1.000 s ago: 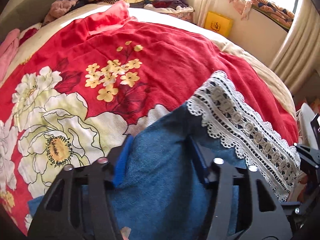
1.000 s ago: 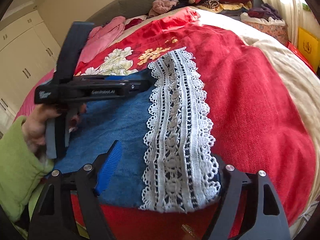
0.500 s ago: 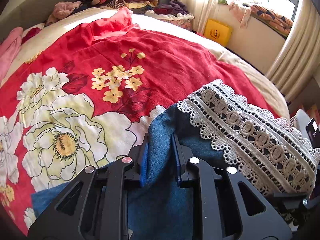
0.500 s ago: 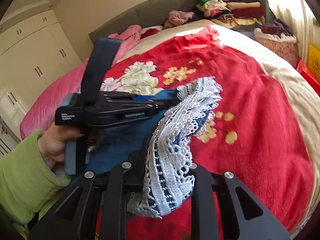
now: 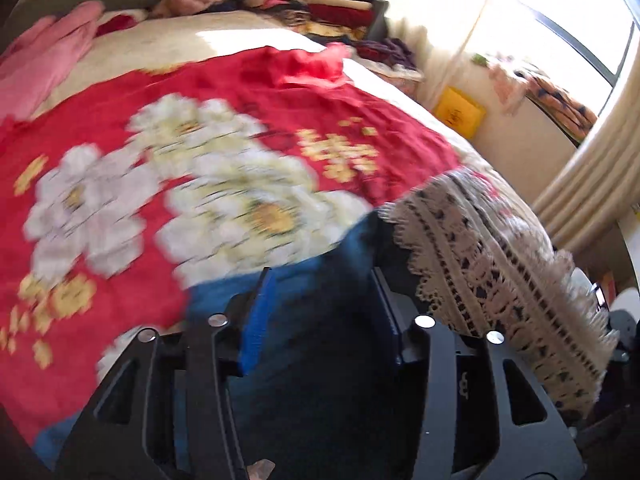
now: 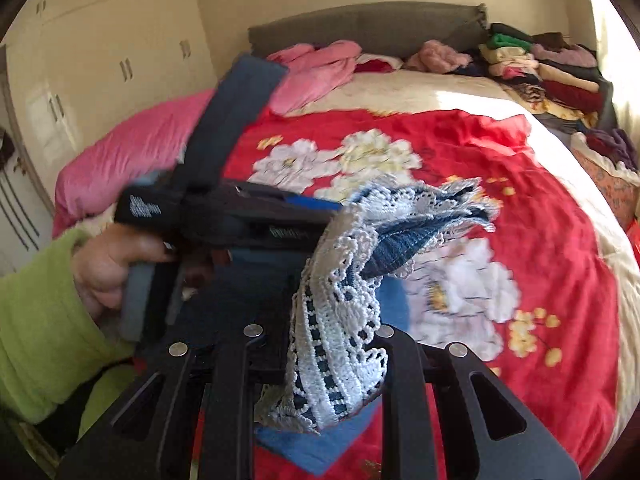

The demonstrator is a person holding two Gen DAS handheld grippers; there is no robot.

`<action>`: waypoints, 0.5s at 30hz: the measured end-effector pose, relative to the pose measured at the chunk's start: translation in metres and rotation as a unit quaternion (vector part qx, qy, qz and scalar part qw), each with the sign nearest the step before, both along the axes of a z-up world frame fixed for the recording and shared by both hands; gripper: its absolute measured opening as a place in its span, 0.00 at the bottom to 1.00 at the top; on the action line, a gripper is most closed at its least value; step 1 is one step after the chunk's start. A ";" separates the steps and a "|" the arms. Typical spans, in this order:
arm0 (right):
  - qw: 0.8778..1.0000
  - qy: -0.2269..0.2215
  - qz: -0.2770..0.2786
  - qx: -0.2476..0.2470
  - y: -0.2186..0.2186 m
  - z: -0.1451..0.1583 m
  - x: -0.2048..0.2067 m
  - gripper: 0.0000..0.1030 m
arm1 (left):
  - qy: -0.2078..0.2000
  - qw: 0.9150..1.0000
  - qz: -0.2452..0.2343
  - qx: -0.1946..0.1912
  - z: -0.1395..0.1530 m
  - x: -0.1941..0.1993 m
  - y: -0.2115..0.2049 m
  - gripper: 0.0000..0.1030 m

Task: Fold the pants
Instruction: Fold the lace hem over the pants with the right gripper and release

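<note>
The blue denim pants (image 5: pixel 320 360) have a wide white lace hem (image 5: pixel 492 264). They are lifted off the red floral bedspread (image 5: pixel 120 184). In the left wrist view my left gripper (image 5: pixel 320 304) has its jaws apart, with denim bunched between the blue pads (image 5: pixel 256 320). In the right wrist view my right gripper (image 6: pixel 320 344) is shut on the lace hem (image 6: pixel 340 320), which hangs bunched over the jaws. The left gripper's body (image 6: pixel 224 216) shows there, held by a hand in a green sleeve.
Pink bedding (image 6: pixel 132 152) lies at the bed's left side. Stacks of folded clothes (image 6: pixel 540 72) stand at the grey headboard (image 6: pixel 360 24). White wardrobes (image 6: pixel 100 60) stand left. A yellow box (image 5: pixel 460 112), curtains (image 5: pixel 592 184) and a window are on the right.
Both grippers lifted the pants hem up and towards the headboard. The left gripper's jaws, shut on denim half a second ago, now stand apart. The right gripper stays shut on lace.
</note>
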State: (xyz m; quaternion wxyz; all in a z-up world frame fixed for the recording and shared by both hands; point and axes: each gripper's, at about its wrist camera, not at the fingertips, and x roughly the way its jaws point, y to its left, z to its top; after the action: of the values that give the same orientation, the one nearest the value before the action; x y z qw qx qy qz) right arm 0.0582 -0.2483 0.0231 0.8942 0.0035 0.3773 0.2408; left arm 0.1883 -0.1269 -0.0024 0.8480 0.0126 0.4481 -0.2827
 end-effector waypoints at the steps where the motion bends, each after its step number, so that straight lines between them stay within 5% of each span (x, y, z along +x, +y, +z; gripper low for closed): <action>1: 1.000 0.005 0.008 -0.009 0.009 -0.005 0.000 0.20 | 0.000 1.000 0.016 0.000 0.000 -0.001 0.012 0.39; 5: 0.998 0.012 0.041 -0.049 0.049 -0.021 -0.006 0.21 | 0.011 0.995 0.086 -0.054 0.003 -0.007 0.075 0.41; 11: 0.992 -0.015 0.059 -0.113 0.091 -0.035 -0.018 0.29 | 0.044 0.972 0.119 -0.200 -0.008 -0.019 0.131 0.50; 15: 0.990 -0.032 0.083 -0.111 0.105 -0.032 -0.028 0.44 | 0.054 0.965 0.127 -0.223 -0.009 -0.018 0.137 0.52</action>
State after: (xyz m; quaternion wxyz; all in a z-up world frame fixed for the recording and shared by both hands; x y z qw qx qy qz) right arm 0.0304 -0.1433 -0.0089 0.8776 -0.1343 0.3721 0.2708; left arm 0.1699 0.0106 -0.0110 0.8327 -0.2493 0.4166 -0.2661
